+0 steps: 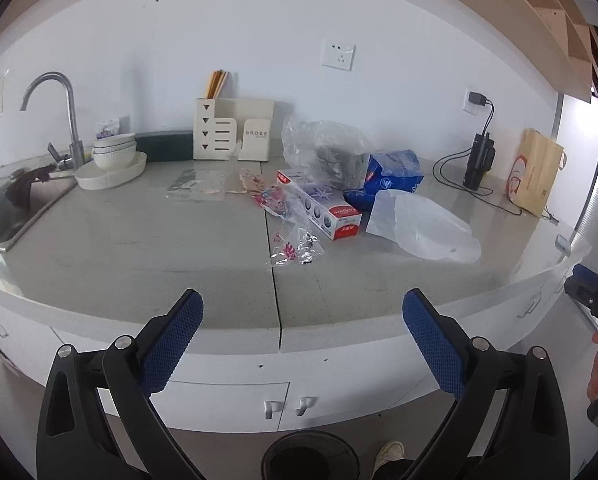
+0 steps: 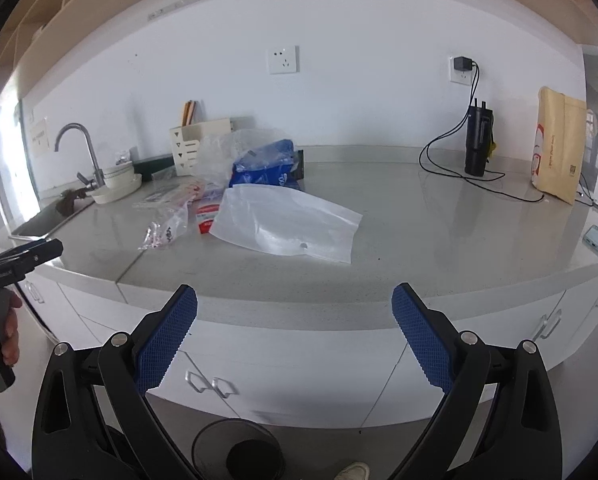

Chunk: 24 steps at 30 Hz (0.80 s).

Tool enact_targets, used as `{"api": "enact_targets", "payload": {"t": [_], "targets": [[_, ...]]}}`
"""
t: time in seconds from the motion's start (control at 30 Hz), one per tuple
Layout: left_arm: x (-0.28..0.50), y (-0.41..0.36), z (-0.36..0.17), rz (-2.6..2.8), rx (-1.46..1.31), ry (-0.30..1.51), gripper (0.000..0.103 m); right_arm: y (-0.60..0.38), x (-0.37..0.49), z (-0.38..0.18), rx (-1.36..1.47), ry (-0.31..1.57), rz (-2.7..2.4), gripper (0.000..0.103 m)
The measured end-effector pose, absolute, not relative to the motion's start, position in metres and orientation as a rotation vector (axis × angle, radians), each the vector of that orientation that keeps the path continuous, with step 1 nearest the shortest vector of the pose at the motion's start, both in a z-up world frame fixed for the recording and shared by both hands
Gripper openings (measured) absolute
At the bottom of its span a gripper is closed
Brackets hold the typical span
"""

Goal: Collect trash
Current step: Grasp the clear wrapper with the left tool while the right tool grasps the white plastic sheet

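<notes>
Two hand-held tools are seen poised short of a littered kitchen worktop [image 1: 139,240], neither yet over its surface. The left tool [image 1: 302,312] is held with its blue pads spread wide and nothing between them; the right tool [image 2: 294,304] is likewise spread wide and empty.

The trash is gathered in a loose cluster near the middle of the worktop, ahead of both tools and beyond the front edge. Nearest the left tool, almost straight ahead along the worktop seam, a crumpled clear wrapper [image 1: 295,246] with red print is seen lying flat. Behind it, a red-and-white carton [image 1: 323,210] is laid with its long axis running from the back left toward the front right. A flat translucent bag [image 2: 287,228] is spread just beside the carton, almost dead ahead of the right tool and a little to its left, its long side lying roughly across that tool's line of approach. A blue packet [image 1: 393,178] and a crinkled clear bag [image 1: 323,140] are seen further back.

A dark round bin [image 1: 311,456] is visible on the floor below, between the two tools. The clear wrapper is judged to fall to the left tool, the translucent bag to the right.
</notes>
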<state>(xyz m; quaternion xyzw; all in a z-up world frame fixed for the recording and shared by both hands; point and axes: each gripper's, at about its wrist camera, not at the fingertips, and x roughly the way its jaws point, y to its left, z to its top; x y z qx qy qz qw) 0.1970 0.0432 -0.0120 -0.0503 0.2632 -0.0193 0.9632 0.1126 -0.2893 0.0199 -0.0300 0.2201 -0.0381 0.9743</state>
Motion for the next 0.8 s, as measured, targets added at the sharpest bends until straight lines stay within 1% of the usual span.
{"api": "enact_targets", "payload": {"t": [0.17, 0.4, 0.6, 0.73, 0.8], "targets": [[0.245, 0.025, -0.022, -0.011, -0.023, 0.557, 0.097, -0.319, 0.167, 0.013, -0.051, 0.512, -0.101, 0.099], [0.306, 0.025, -0.039, 0.007, -0.018, 0.622, 0.097, -0.347, 0.232, 0.005, -0.014, 0.584, -0.080, 0.099], [0.345, 0.034, -0.049, 0.024, -0.057, 0.681, 0.097, -0.358, 0.269, 0.000, 0.003, 0.644, -0.059, 0.099], [0.363, 0.038, -0.046, -0.025, -0.138, 0.723, 0.097, -0.364, 0.286, -0.001, 0.021, 0.693, -0.031, 0.099], [0.366, 0.037, -0.041, -0.043, -0.153, 0.713, 0.097, -0.367, 0.291, -0.002, 0.031, 0.709, -0.021, 0.099]]}}
